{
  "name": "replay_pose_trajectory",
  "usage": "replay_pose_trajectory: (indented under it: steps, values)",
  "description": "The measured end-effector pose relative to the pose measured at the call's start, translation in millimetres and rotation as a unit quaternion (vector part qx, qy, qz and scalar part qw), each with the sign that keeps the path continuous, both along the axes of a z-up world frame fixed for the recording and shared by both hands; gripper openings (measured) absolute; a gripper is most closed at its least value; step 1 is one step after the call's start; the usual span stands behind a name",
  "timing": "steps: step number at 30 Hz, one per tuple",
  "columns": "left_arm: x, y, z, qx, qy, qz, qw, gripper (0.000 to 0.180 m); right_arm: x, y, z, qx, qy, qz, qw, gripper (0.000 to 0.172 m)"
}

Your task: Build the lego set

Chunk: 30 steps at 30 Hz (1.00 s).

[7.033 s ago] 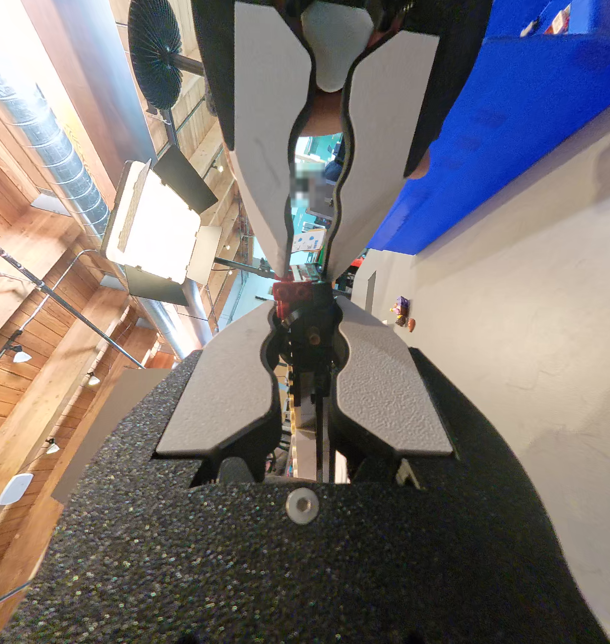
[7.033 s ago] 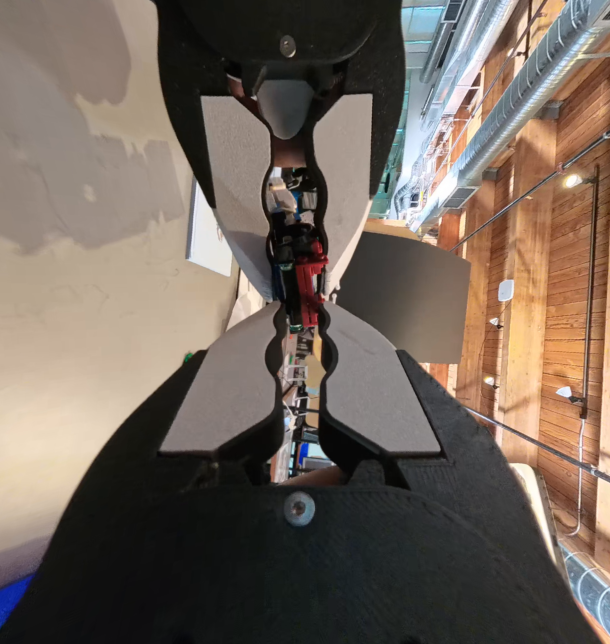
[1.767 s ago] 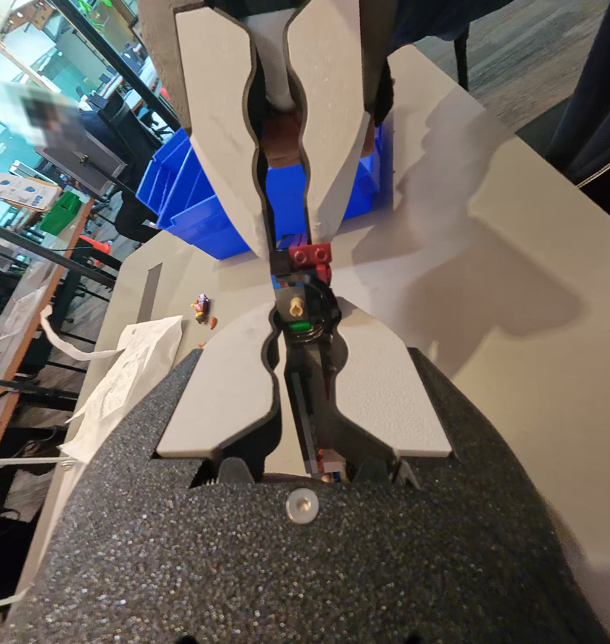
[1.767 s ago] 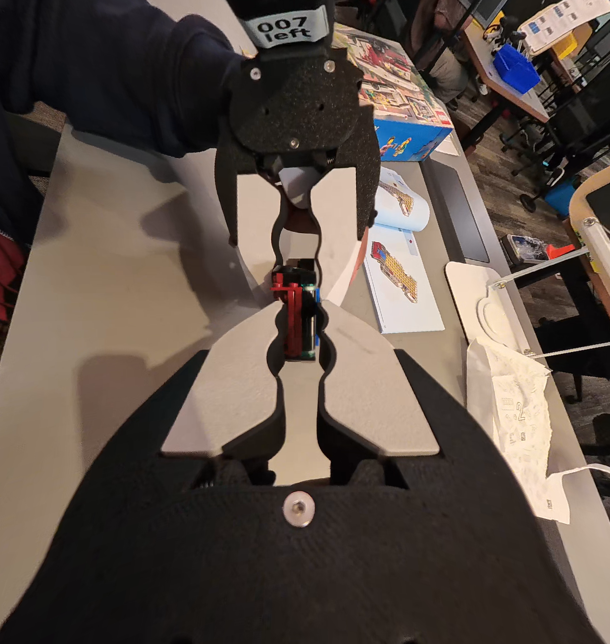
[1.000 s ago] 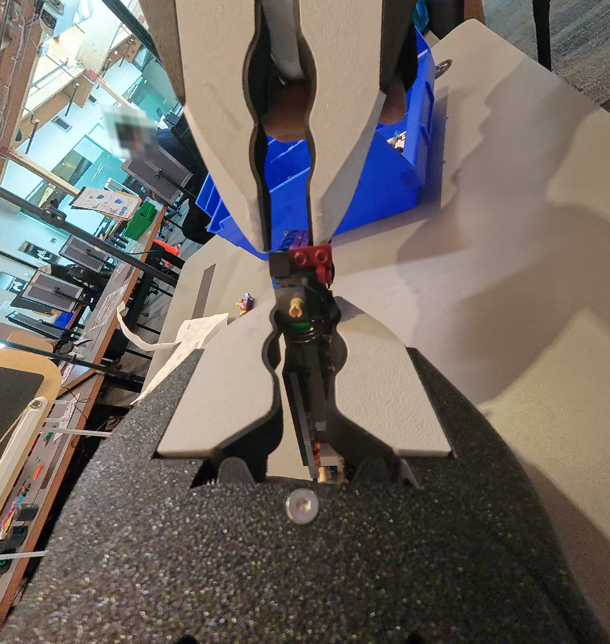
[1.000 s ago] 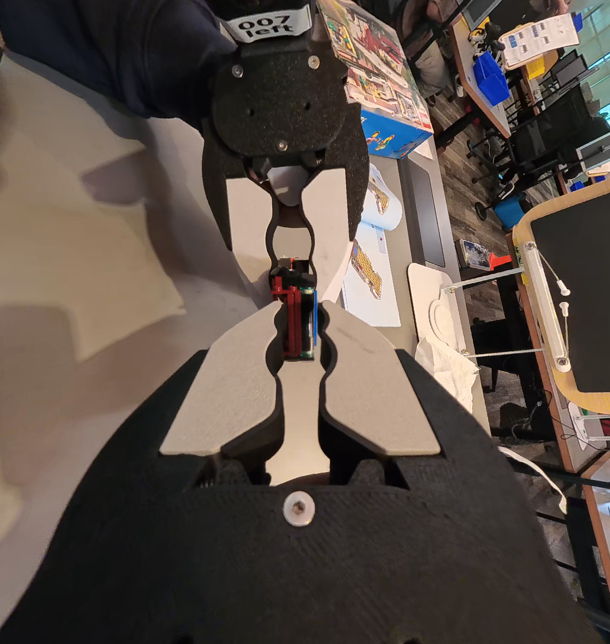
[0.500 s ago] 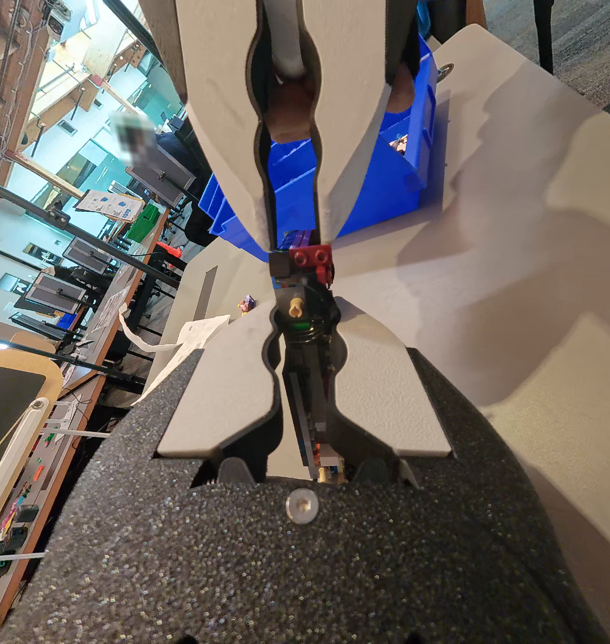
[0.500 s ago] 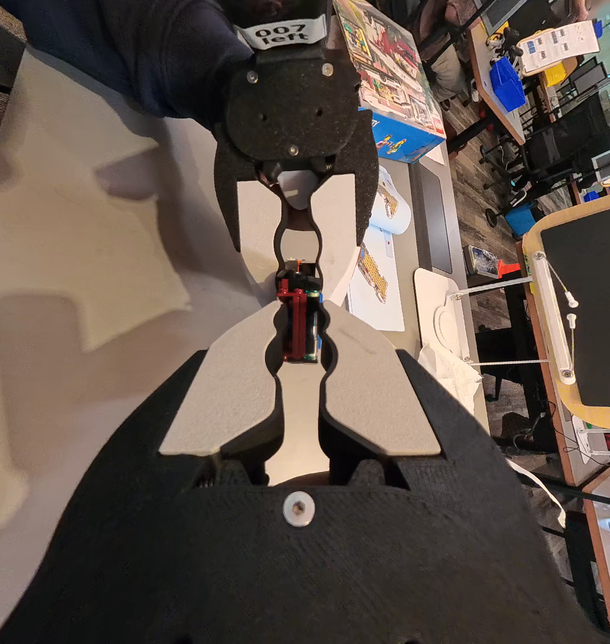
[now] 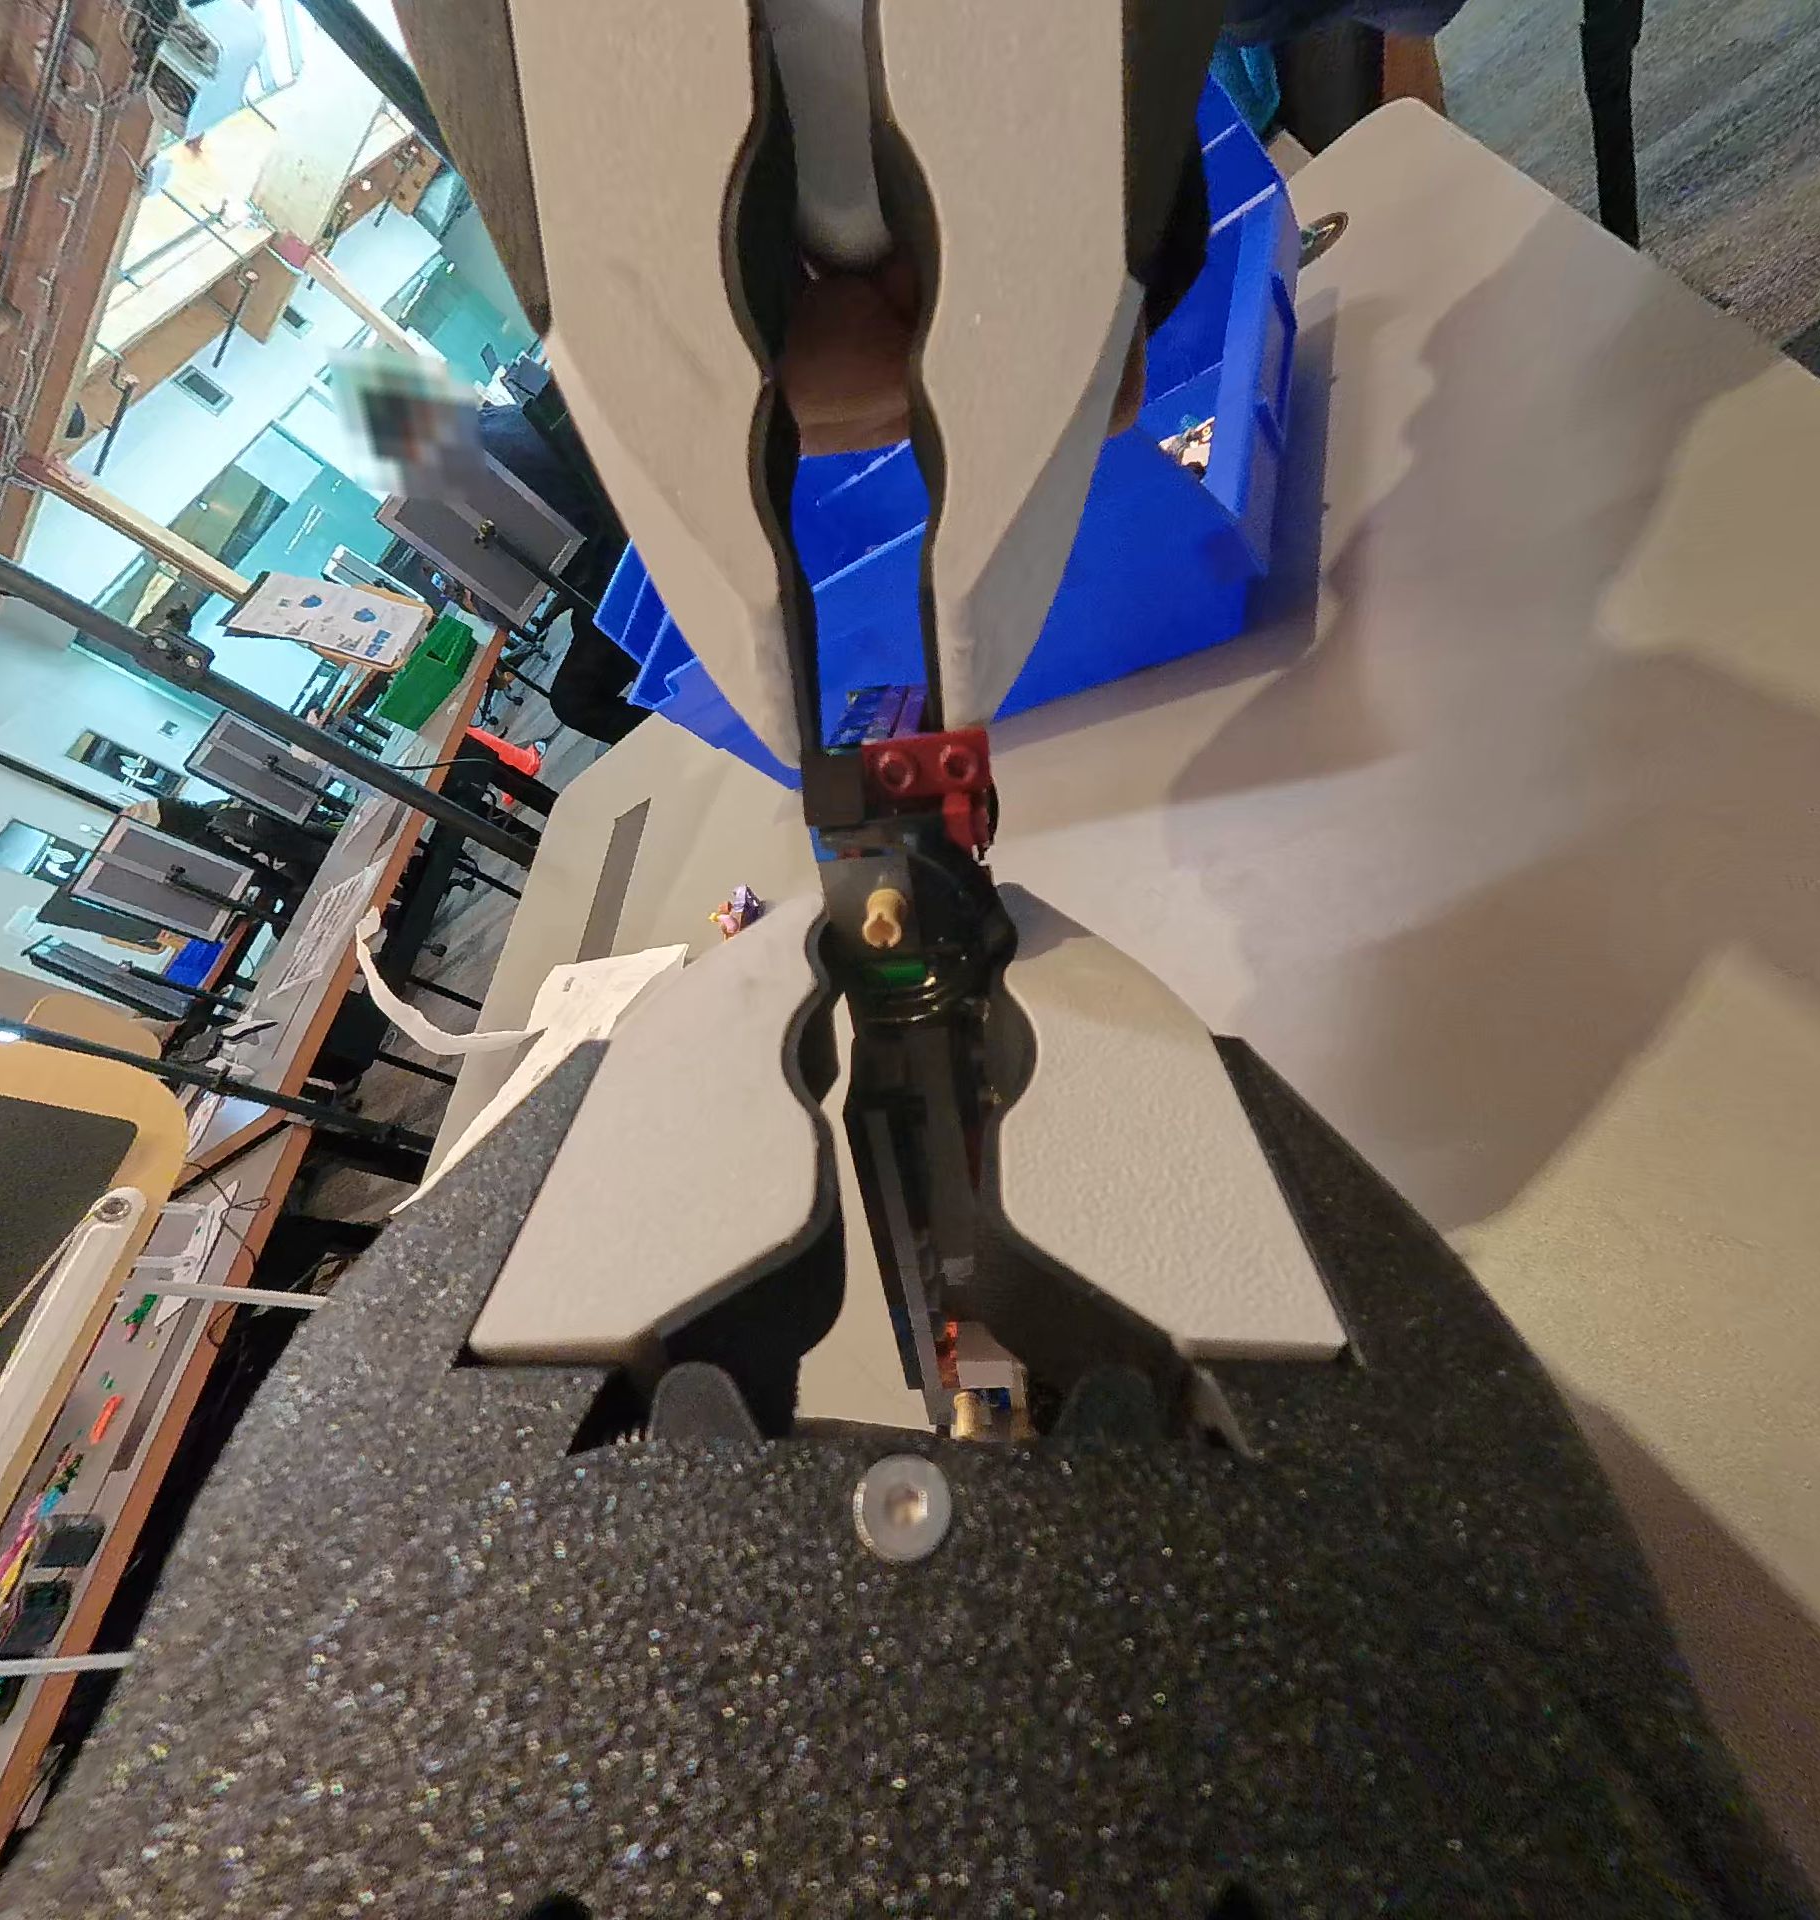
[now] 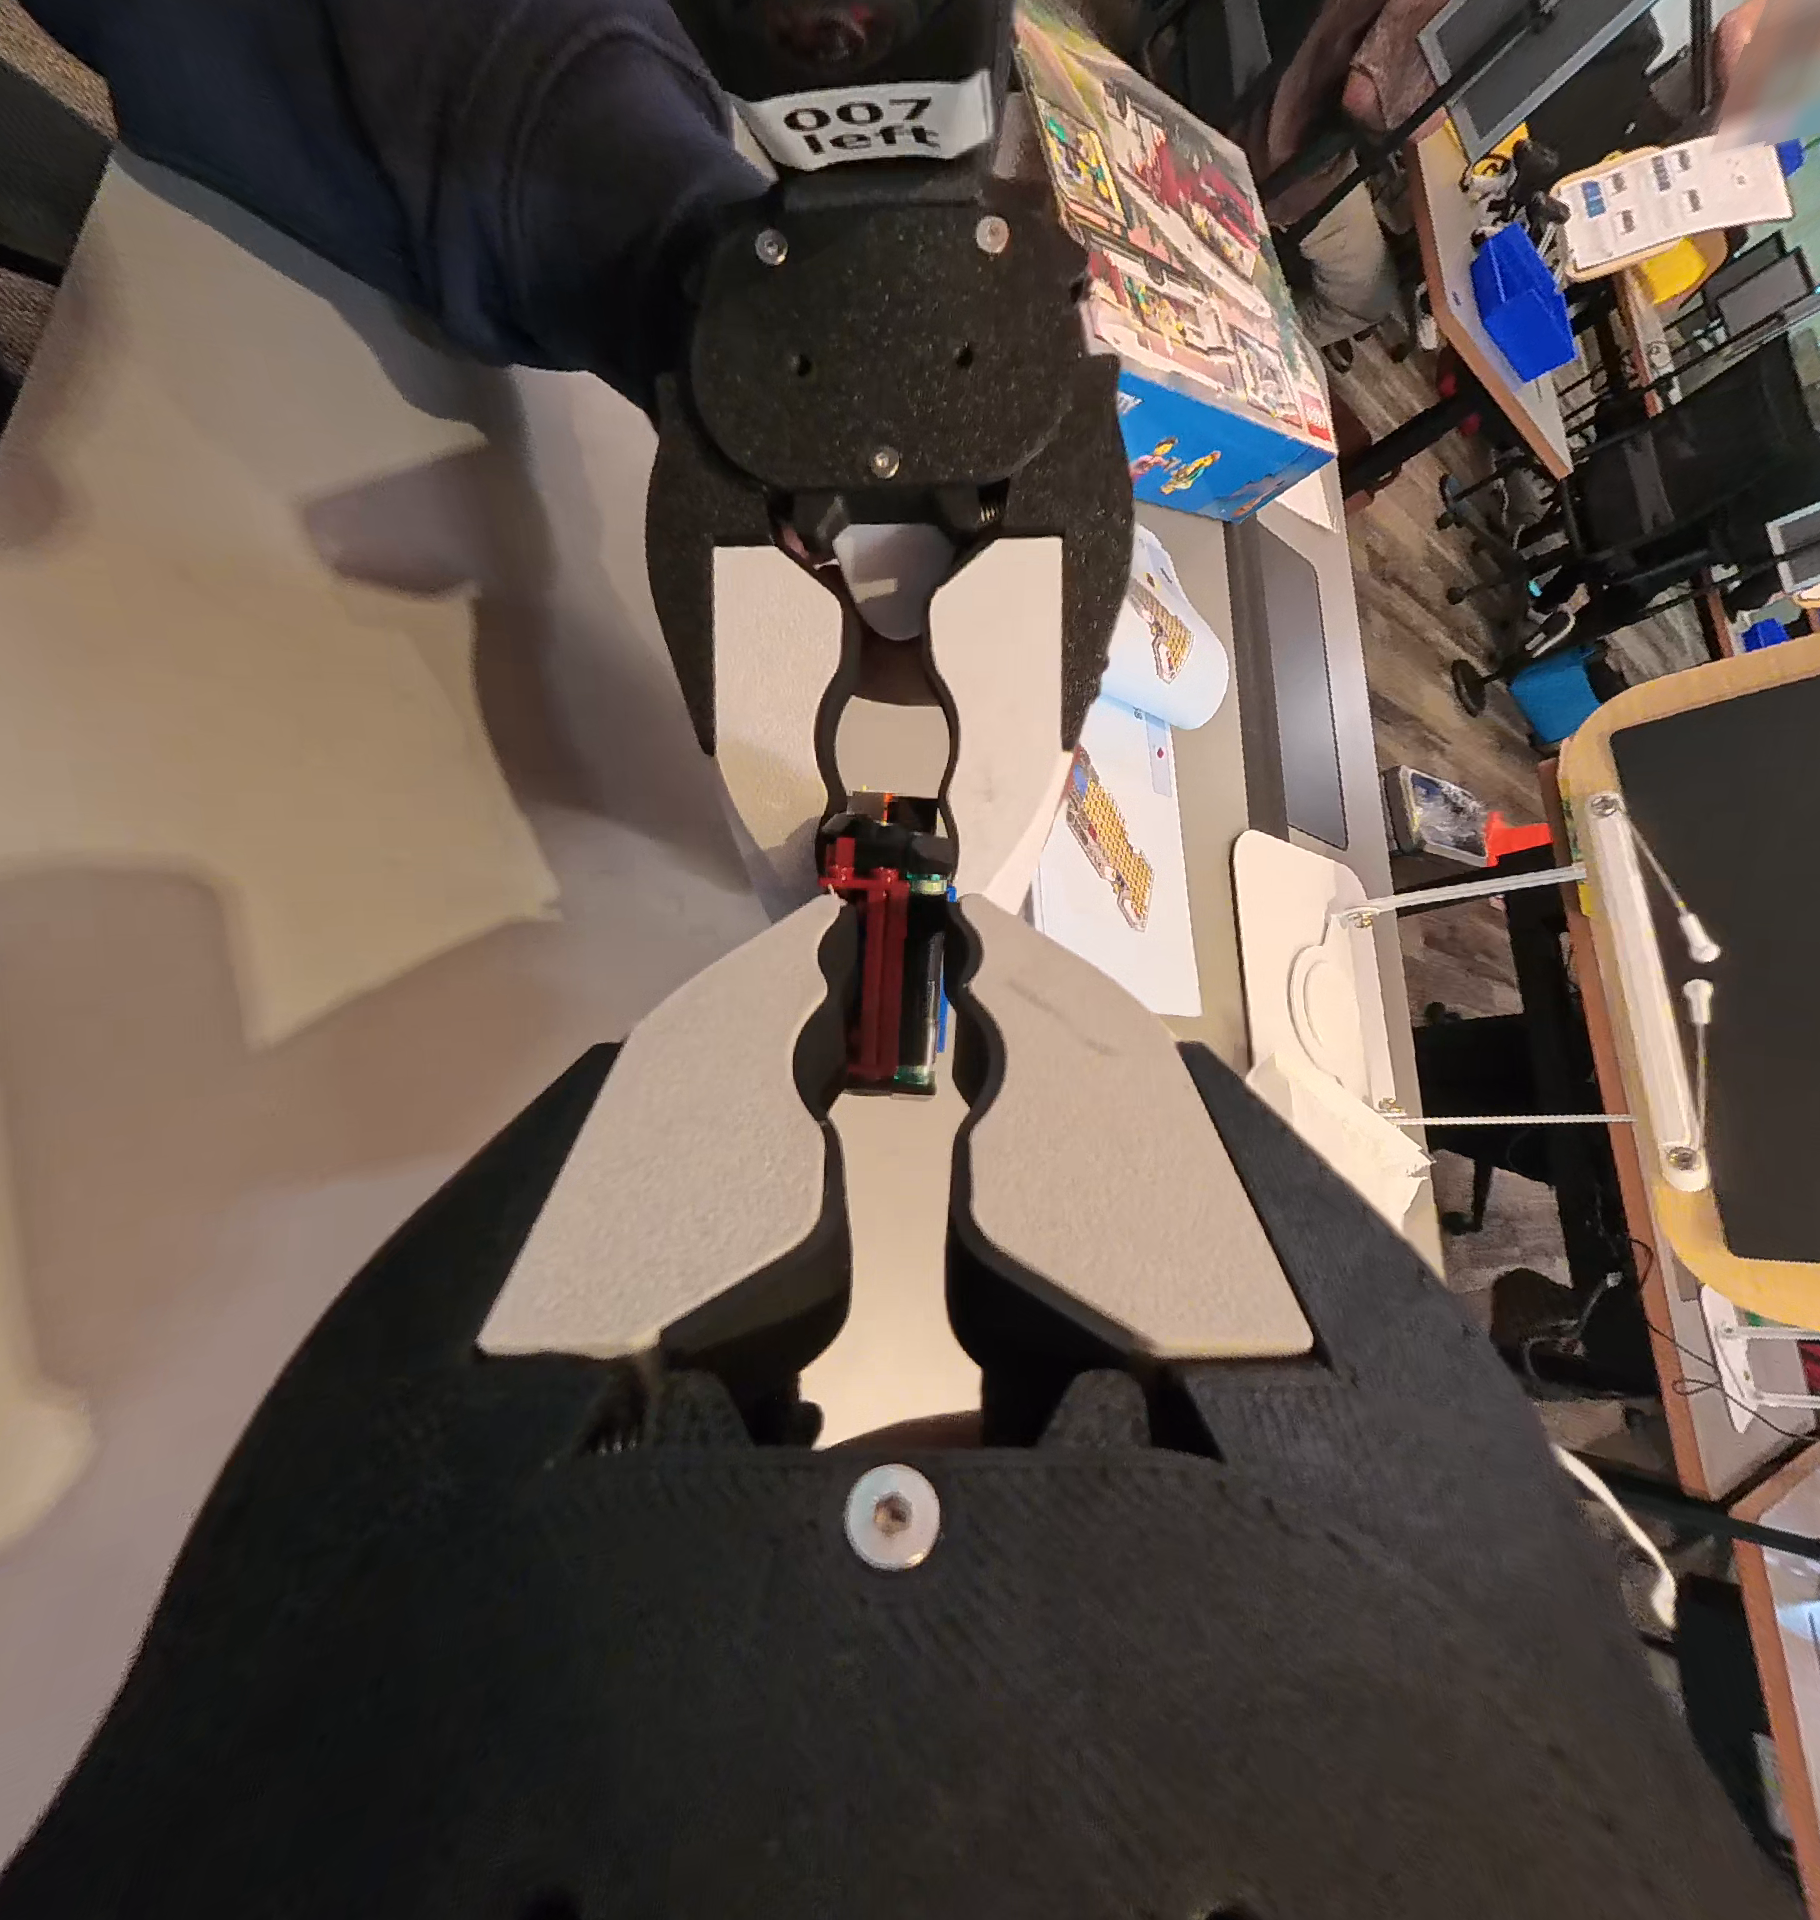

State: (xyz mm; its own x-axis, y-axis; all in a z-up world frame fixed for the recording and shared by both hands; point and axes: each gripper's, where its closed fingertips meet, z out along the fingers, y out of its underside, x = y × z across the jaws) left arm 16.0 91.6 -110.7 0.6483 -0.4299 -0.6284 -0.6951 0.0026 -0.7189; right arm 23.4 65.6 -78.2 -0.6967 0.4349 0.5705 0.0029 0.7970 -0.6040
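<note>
Pale grey table (image 9: 1508, 727) lies under both grippers, which meet tip to tip above it. Left gripper (image 9: 911, 935) and right gripper (image 10: 890, 914) each clamp one brick model (image 10: 890, 987); only the left view shows blue bins (image 9: 1145, 582) at the far edge, only the right a boxed set (image 10: 1186, 343)

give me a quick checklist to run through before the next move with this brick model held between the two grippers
1. Left gripper jaws closed on the black, red and green toy-brick assembly: ok.
2. Right gripper jaws closed on the same assembly's other end: ok.
3. Assembly lifted off the grey table: ok.
4. Small dark-red two-stud plate fully seated: cannot tell.
5. Blue plastic bin clear of the grippers: ok, it lies behind them.
6. Open instruction booklet within sight: ok, flat on the table.
</note>
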Motion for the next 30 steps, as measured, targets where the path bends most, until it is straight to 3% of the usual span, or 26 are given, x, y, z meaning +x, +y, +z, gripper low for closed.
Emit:
replay_pose_trajectory:
  steps: [24,30]
  values:
    - [0.3,-0.4,0.7,0.002,0.006,-0.002,1.000,0.025,0.3,-0.3,0.6,0.014,-0.002,0.003,1.000,0.014]
    - [-8.2,1.2,0.8,0.007,0.000,0.015,1.000,0.025,-0.9,8.5,8.3,0.011,0.016,-0.029,0.999,0.015]
